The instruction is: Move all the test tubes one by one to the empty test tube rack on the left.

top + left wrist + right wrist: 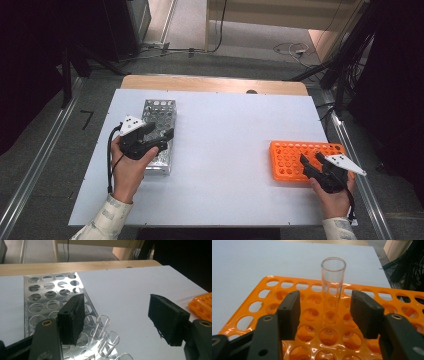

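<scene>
The table (225,150) is a wide white board with a wooden strip along its far edge, and it carries two racks, well apart from each other.

On the left side lies the metal rack (161,132), a long silver block with rows of round holes. In the left gripper view some clear glass tubes (102,326) stand in its near holes, upright or a little tilted.

On the right side lies the orange rack (295,157), made of plastic, also with many round holes. One glass tube (332,285) stands upright in a hole of this rack, a few rows in from the near edge, and its open mouth rises well above the top of the rack.

The left tongs (157,134) hang over the near half of the metal rack, held by the left hand (127,167). Their jaws are spread apart and grasp nothing; the tubes are seen lower down between the two jaws.

The right tongs (310,161) are at the near right corner of the orange rack, held by the right hand (332,195). In the right gripper view the single tube stands in the gap between the two jaws but a little beyond them, and neither pad (290,312) touches the glass, so these tongs are released.
</scene>
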`<state>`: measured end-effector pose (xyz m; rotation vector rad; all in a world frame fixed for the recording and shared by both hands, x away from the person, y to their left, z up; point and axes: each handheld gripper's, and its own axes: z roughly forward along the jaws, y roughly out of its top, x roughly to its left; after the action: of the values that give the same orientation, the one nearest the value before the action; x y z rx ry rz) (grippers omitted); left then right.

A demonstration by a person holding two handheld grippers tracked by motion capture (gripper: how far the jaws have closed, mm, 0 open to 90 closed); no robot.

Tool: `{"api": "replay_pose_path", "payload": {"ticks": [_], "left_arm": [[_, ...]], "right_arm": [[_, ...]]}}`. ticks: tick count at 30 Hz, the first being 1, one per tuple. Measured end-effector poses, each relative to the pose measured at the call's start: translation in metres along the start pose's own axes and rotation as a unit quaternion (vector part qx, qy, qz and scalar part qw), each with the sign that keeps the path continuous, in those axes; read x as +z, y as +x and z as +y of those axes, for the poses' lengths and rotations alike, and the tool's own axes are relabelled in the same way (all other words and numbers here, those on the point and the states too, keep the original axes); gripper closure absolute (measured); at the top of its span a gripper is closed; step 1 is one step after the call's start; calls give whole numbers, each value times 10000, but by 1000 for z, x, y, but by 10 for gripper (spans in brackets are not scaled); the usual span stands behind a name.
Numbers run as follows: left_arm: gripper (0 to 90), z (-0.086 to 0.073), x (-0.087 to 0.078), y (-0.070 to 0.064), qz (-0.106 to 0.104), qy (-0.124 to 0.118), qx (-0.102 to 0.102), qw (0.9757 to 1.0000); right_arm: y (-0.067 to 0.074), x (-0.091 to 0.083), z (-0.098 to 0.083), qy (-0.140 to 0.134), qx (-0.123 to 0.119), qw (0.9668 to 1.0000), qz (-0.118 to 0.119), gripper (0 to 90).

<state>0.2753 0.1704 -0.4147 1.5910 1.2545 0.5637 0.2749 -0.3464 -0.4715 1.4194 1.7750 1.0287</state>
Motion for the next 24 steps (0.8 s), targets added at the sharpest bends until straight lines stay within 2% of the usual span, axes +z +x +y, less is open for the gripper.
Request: {"api": "replay_pose_path", "payload": {"ticks": [6,10,16,22,24], "left_arm": [[301,0,1,0,-1,23,16,10000],[301,0,1,-1,-16,17,22,10000],[300,0,0,-1,-4,-15,9,10000],[297,1,0,-2,-16,3,19,10000],[297,1,-1,-2,-25,-11,23,10000]], "right_arm": [[-2,5,0,115,-26,9999,101,616],[-3,5,0,121,-63,9999,13,719],[-4,-3,6,-56,-25,10000,-64,734],[-3,-9,12,-150,-113,9998,-56,734],[-4,-11,14,-172,-48,9998,-39,734]]}}
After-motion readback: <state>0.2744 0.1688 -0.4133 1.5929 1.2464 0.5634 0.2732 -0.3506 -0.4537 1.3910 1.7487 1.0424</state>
